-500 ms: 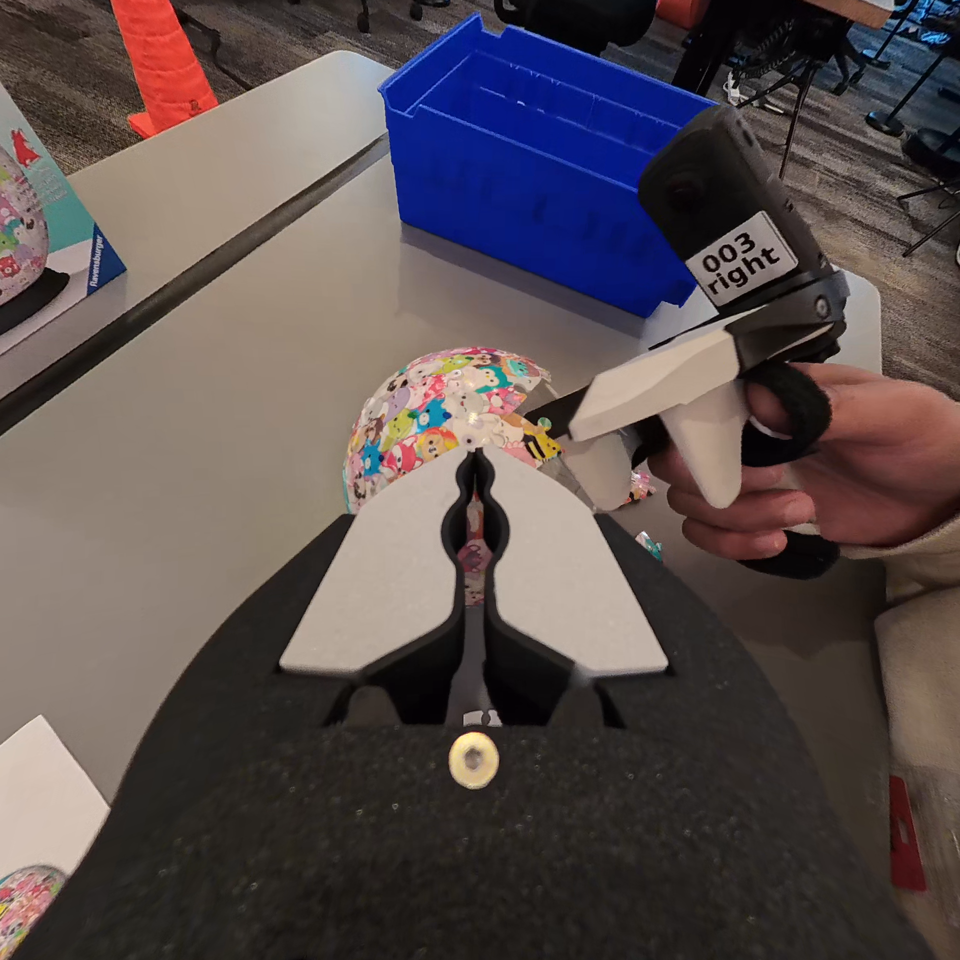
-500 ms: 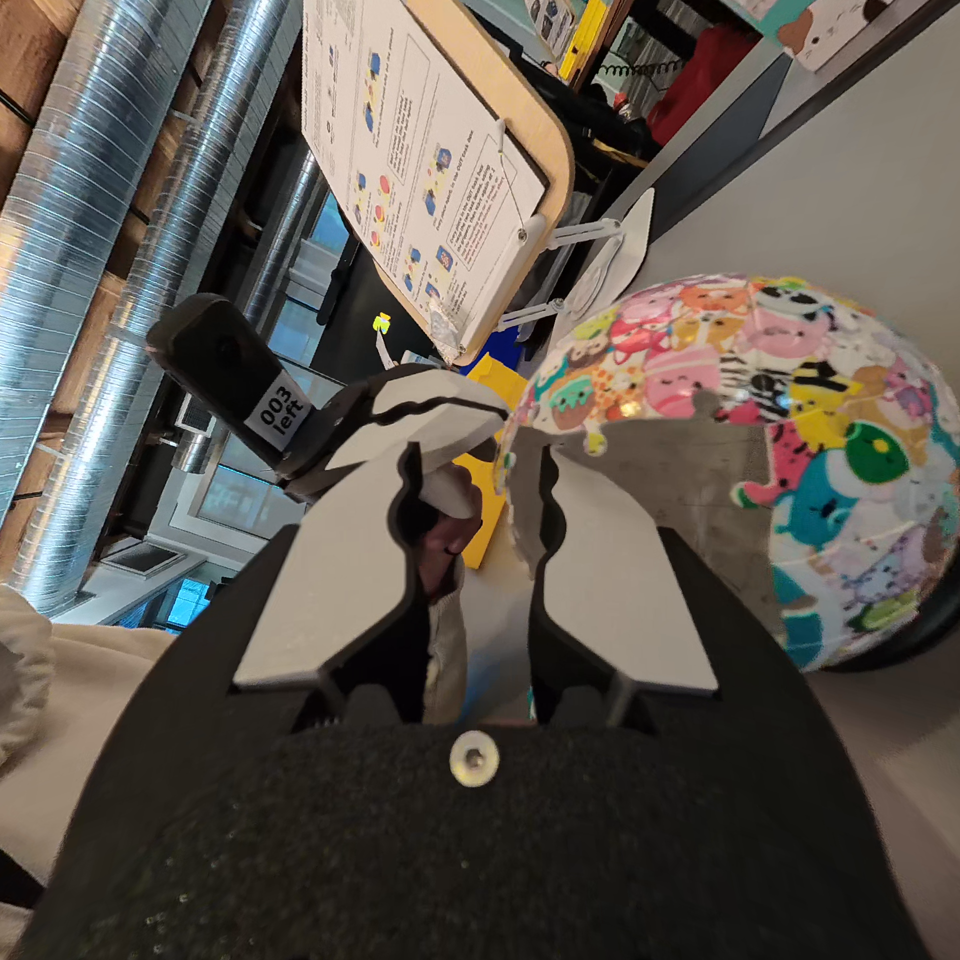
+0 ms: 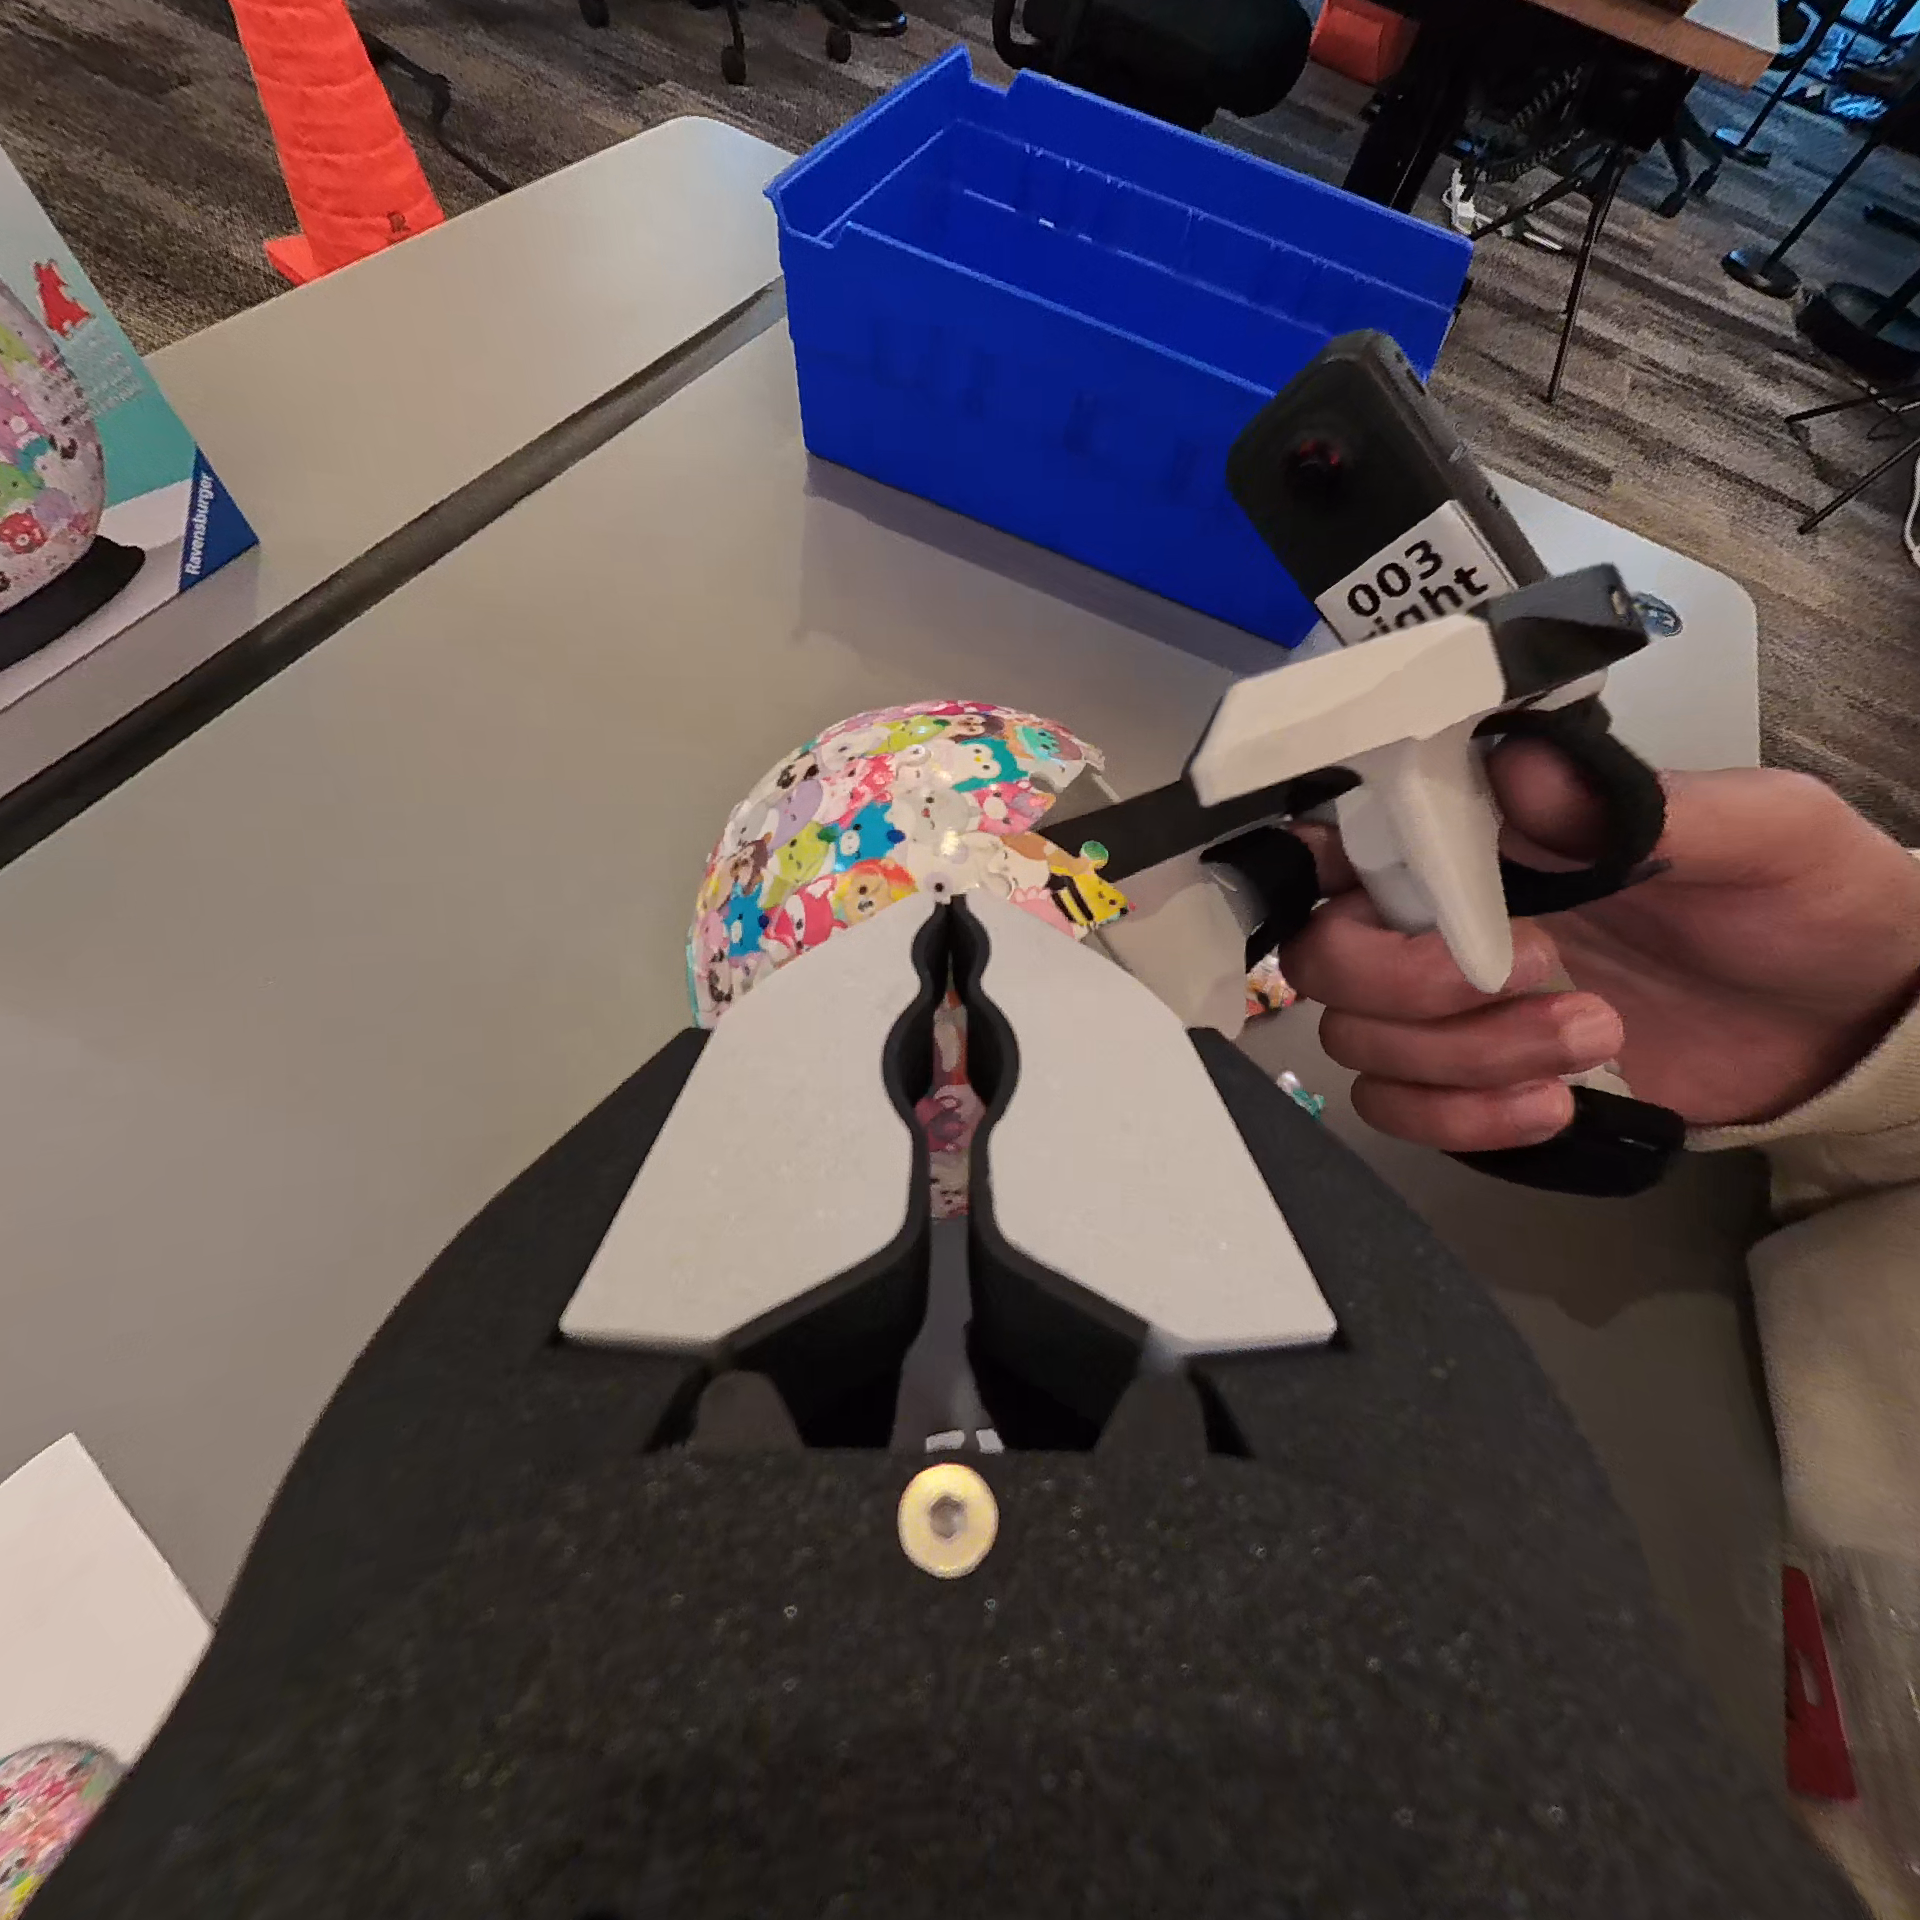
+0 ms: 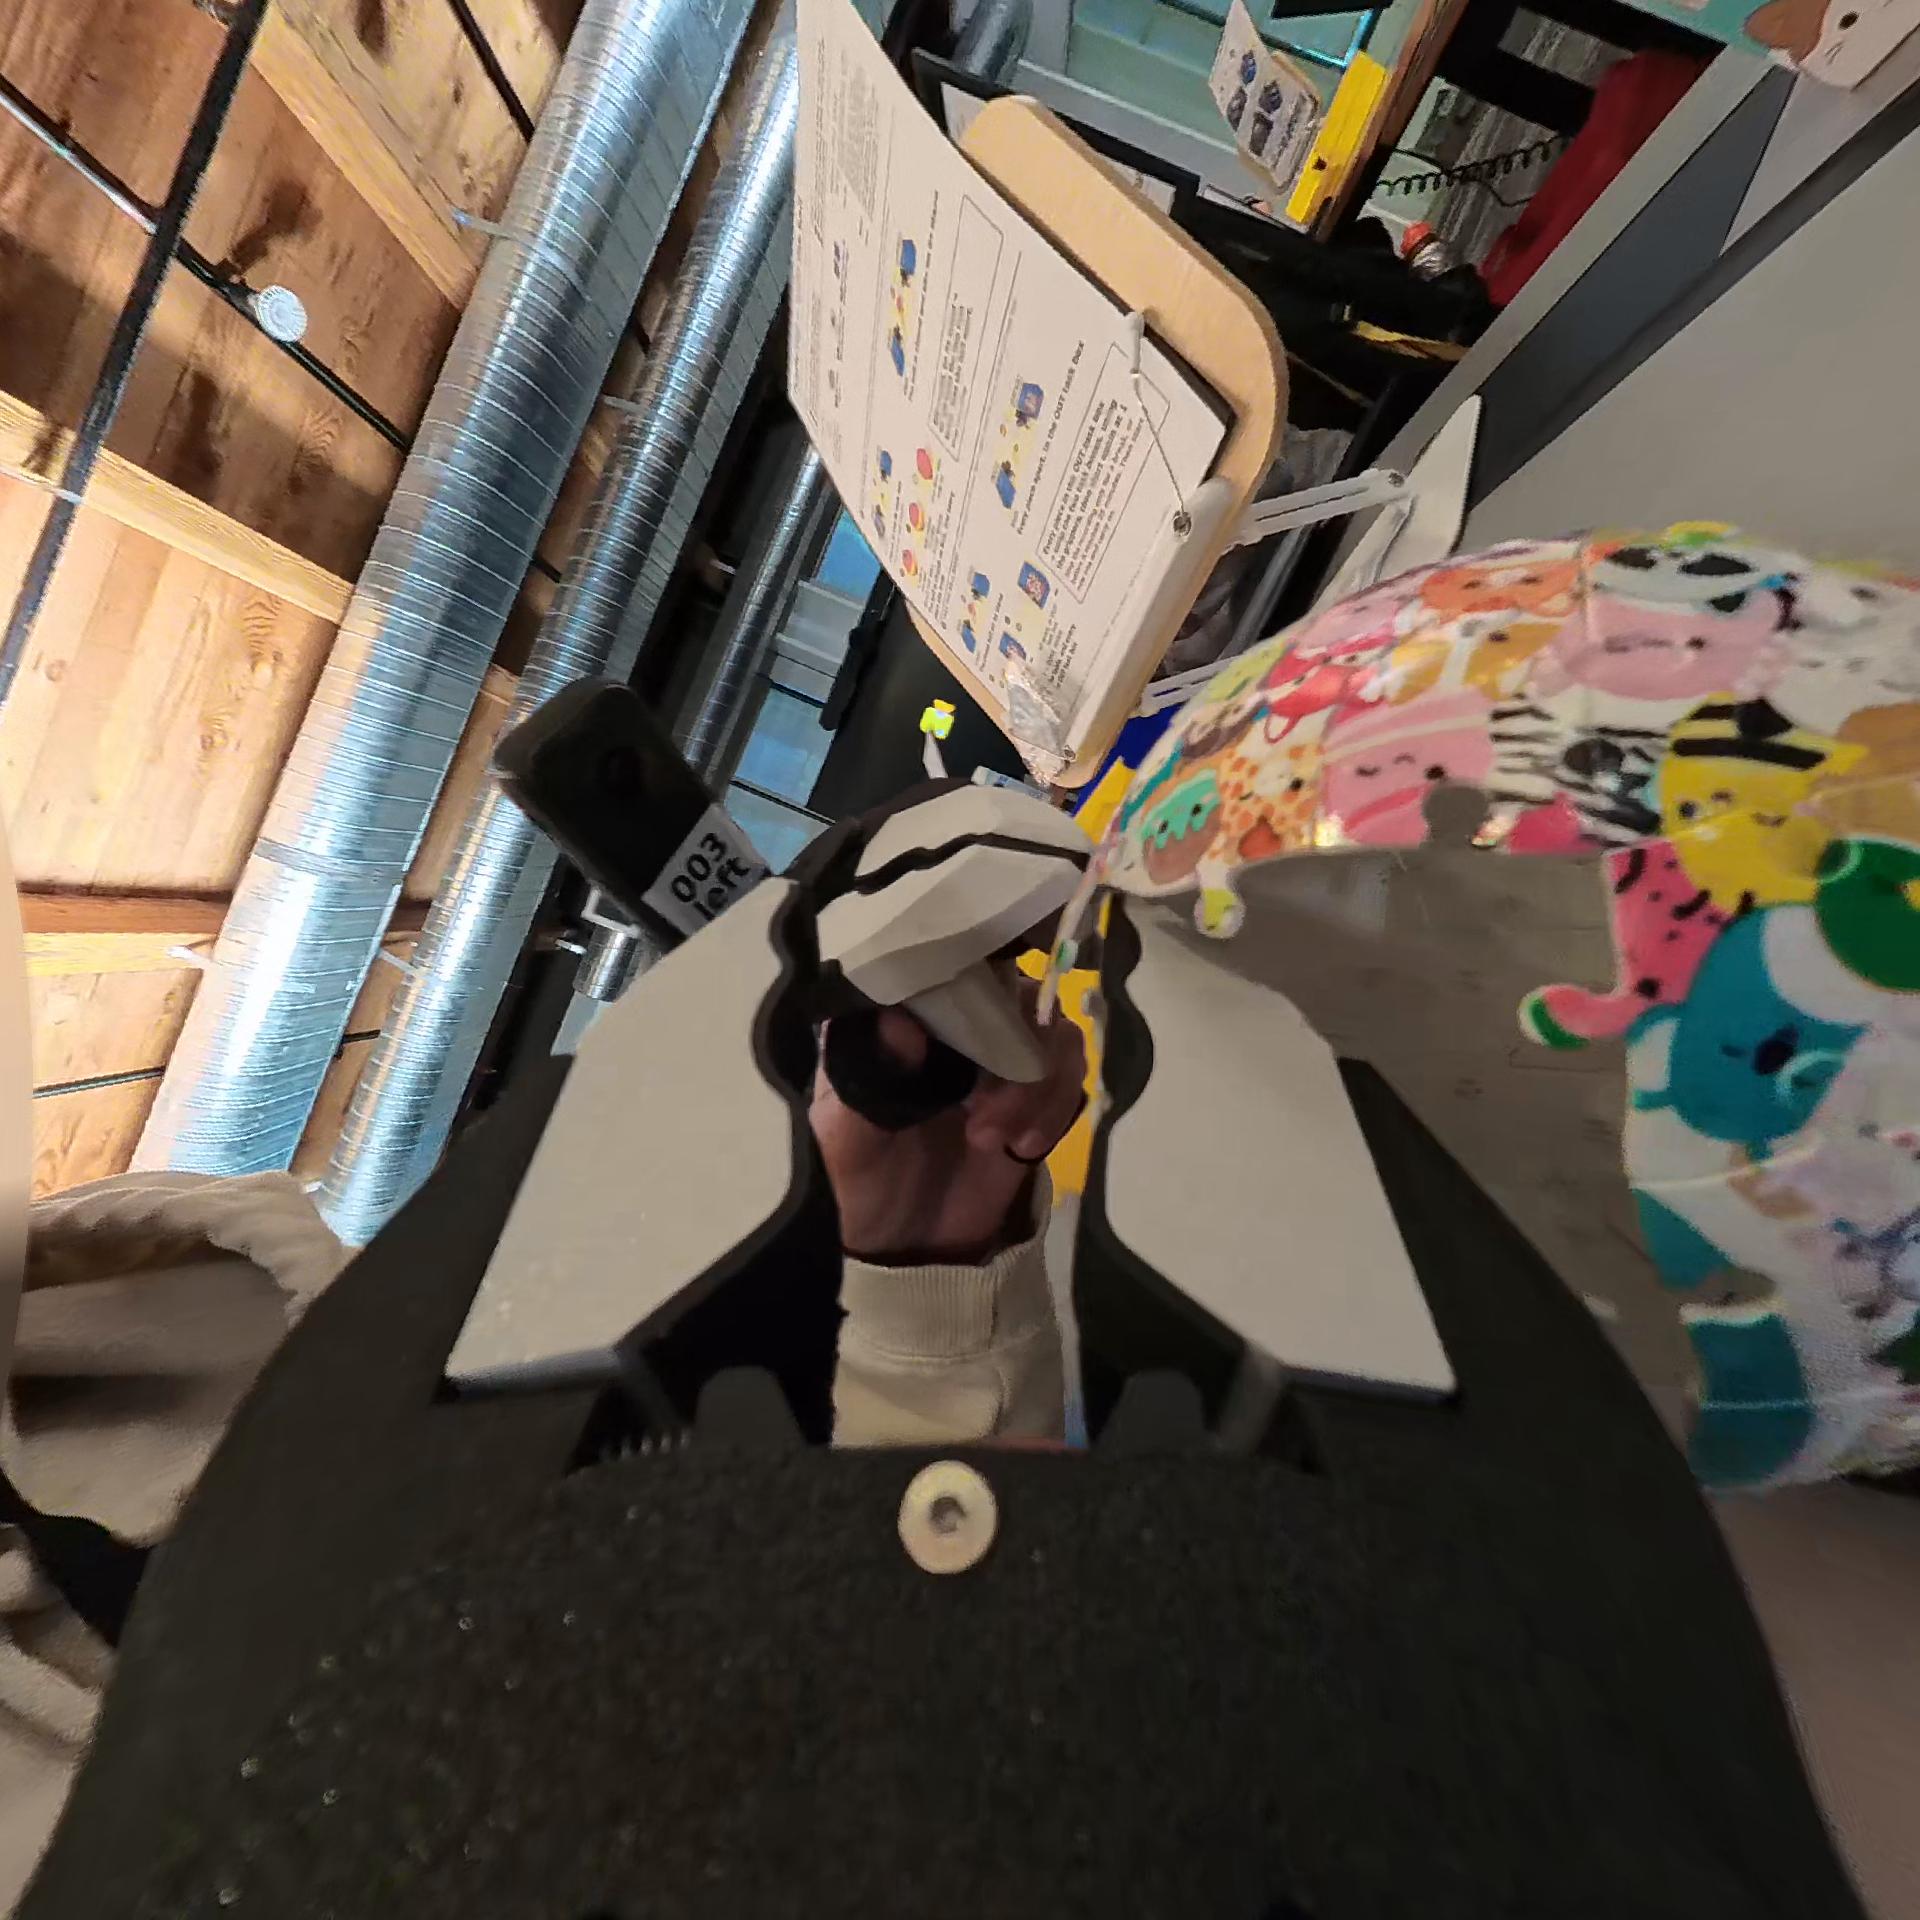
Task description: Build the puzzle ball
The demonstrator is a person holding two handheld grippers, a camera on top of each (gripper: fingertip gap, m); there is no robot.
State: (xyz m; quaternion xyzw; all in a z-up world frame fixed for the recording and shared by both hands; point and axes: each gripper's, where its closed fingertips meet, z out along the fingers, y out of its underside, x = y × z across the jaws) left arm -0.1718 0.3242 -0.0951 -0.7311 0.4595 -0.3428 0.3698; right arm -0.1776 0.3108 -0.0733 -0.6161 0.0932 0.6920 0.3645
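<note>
Puzzle ball [image 3: 894, 821], half built and open on its near side, sits on the grey desk [image 3: 499, 790] in front of a blue bin [image 3: 1091, 343]. Left claw [image 3: 948, 920] is clenched on a puzzle piece [image 3: 951, 1132] at the ball's rim. Right claw [image 4: 951, 935] is released, its fingers spread beside the ball's [image 4: 1558, 748] open edge.

— How do my grippers sit?
— I see my left gripper [image 3: 948, 918] pinched closed, tips meeting. My right gripper [image 4: 954, 935] is parted, with a clear gap between its fingers.
— And the hands?
— My right hand [image 3: 1558, 966] wraps its handle, one finger through the trigger loop. My left hand [image 4: 935, 1153] grips likewise, in a cream sleeve [image 4: 945, 1340].
</note>
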